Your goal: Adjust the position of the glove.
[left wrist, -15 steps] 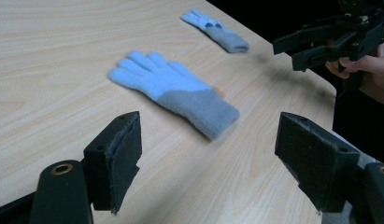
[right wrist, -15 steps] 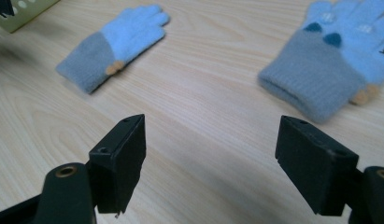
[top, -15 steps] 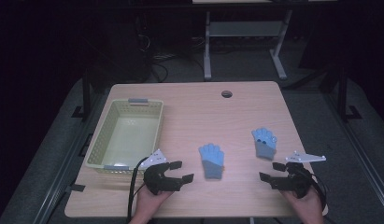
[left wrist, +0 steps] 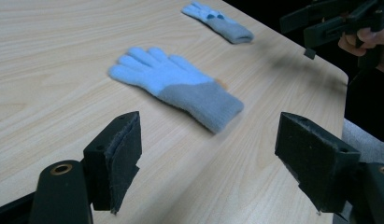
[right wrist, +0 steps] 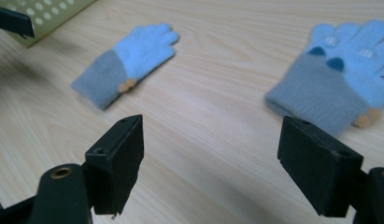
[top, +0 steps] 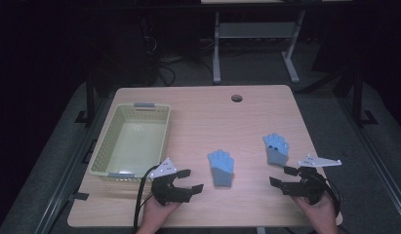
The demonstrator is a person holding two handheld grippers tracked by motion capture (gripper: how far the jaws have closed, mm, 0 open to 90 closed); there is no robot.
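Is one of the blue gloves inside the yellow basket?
No, both gloves, the middle glove and the right glove, lie flat on the wooden table, beside the basket.

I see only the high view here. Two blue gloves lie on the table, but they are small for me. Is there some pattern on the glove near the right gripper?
Observer: Yes. In the right gripper view that glove has dark blue ear shapes and small white marks on its light blue part.
Operator: And the glove in the middle, is it plain?
Observer: The middle glove shows no pattern; its cuff is grey and a small tan tag sits at the cuff edge.
Operator: Are the left gripper's pads touching anything?
Observer: No. The left gripper stands open over bare table, with the middle glove ahead of the jaws.
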